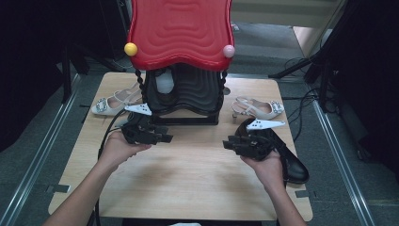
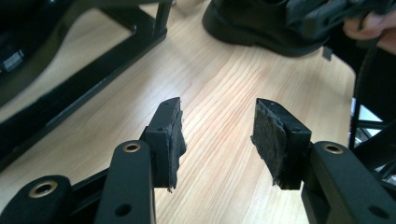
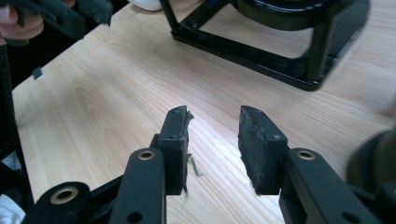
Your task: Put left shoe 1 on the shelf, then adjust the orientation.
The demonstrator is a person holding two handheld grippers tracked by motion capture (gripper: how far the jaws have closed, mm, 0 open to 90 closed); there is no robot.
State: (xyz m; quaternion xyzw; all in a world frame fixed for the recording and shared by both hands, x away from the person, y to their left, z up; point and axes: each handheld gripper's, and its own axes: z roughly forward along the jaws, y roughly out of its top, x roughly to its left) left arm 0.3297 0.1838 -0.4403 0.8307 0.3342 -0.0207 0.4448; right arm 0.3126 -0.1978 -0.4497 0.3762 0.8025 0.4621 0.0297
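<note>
Showing: a wooden table (image 1: 188, 169) seen from above, with two hand-held grippers poised over its bare middle.
Left gripper (image 1: 162, 136): held in the person's left hand (image 1: 115, 148) at about 9 o'clock of the table centre, jaws pointing toward 3 o'clock.
Left jaws: spread apart with nothing between them; in the left gripper view bare wood grain (image 2: 219, 135) lies in the gap between the worn pads (image 2: 270, 140).
Right gripper (image 1: 229, 143): held in the right hand (image 1: 268, 165) at about 3 o'clock of the table centre, jaws pointing toward 9 o'clock, facing the left gripper and well apart from it.
Right jaws: also spread and holding nothing; the right gripper view looks over bare tabletop (image 3: 215, 140) between its pads (image 3: 254, 144).
Black shoe (image 1: 289, 160): lies on the table at 4 o'clock, just beside and partly under the right hand; whether they touch cannot be told. Seen in the left gripper view at 1 o'clock (image 2: 252, 25).
Black frame (image 1: 188, 101): stands at 12 o'clock under a red wavy top (image 1: 181, 28) that carries a yellow ball (image 1: 131, 49) and a pink ball (image 1: 228, 51).
Left pale heeled shoe (image 1: 113, 103): at 10 o'clock, beside the frame.
Right pale heeled shoe (image 1: 259, 108): at 2 o'clock, beyond the black shoe.
</note>
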